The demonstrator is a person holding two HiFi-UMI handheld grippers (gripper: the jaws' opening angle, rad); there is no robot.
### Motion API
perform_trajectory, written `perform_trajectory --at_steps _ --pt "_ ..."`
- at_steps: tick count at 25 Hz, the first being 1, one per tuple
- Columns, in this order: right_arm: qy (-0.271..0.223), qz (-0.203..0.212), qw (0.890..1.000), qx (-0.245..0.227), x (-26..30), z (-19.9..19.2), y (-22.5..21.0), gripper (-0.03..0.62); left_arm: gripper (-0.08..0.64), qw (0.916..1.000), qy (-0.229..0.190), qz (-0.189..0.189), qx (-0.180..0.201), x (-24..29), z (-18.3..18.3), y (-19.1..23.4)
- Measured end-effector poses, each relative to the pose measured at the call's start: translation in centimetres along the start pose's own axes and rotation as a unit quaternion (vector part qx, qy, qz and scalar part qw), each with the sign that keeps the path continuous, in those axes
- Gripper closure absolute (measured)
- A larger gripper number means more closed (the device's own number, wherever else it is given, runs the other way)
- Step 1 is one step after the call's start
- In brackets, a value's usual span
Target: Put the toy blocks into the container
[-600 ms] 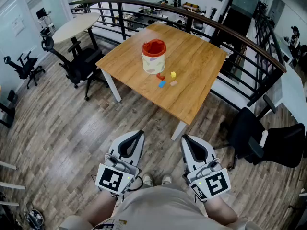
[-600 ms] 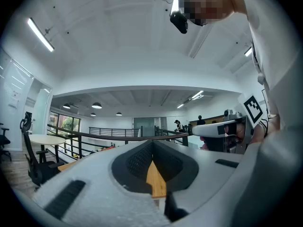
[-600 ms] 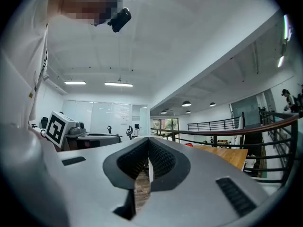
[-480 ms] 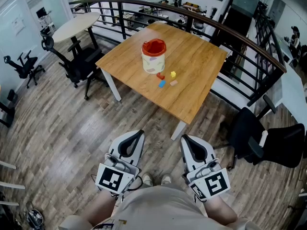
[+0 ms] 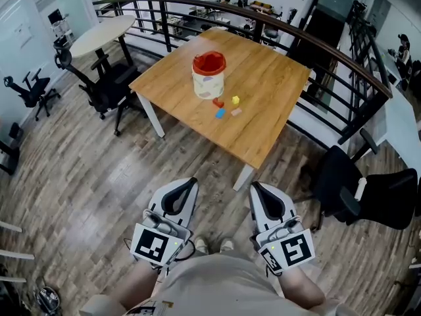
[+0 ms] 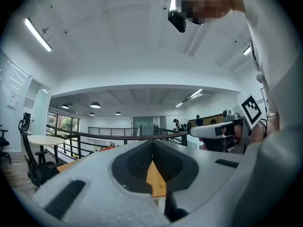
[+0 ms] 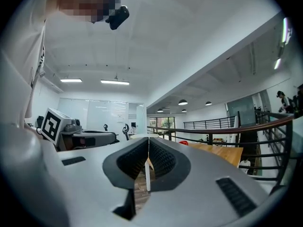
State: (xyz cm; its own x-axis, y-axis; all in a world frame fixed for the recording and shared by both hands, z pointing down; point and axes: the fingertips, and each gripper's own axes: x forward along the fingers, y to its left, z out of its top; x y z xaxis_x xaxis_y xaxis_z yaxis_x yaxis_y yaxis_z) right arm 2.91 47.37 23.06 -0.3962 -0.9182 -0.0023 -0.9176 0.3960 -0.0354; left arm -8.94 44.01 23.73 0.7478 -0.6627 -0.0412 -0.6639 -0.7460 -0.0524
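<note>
Barely anything's moved: left gripper (image 5: pixel 190 182) and right gripper (image 5: pixel 254 187) still pinched shut, empty, toy blocks (image 5: pixel 220 113) beside the container (image 5: pixel 209 75) at twelve o'clock.

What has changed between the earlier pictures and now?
Nothing visibly changed. The left gripper and the right gripper are held low, jaws shut and empty; the toy blocks lie on the table beside the container.

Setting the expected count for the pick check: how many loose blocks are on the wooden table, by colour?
red block: 1
yellow block: 1
blue block: 1
pink block: 1
Total: 4, all lying outside the container.
</note>
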Motion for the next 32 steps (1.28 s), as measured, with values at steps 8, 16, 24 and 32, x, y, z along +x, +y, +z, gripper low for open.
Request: perform_trajectory --at_steps 8,16,24,32 --pt "0.007 0.011 1.0 0.001 -0.4 -0.6 -0.3 0.569 0.548 1.0 0.007 -0.002 0.005 0.5 -0.3 -1.0" --pt "-0.001 0.034 0.999 0.005 -1.4 -0.5 -1.2 0.569 0.548 0.9998 0.01 0.01 0.011 1.3 -0.1 -2.7" --pt "0.001 0.05 0.999 0.004 -3.1 -1.0 -2.5 0.569 0.548 0.9995 0.011 0.024 0.014 2.0 -0.4 -4.6" --pt "0.005 0.058 0.998 0.018 -3.8 -2.0 -3.6 0.569 0.548 0.9993 0.021 0.027 0.012 2.8 -1.0 -5.8"
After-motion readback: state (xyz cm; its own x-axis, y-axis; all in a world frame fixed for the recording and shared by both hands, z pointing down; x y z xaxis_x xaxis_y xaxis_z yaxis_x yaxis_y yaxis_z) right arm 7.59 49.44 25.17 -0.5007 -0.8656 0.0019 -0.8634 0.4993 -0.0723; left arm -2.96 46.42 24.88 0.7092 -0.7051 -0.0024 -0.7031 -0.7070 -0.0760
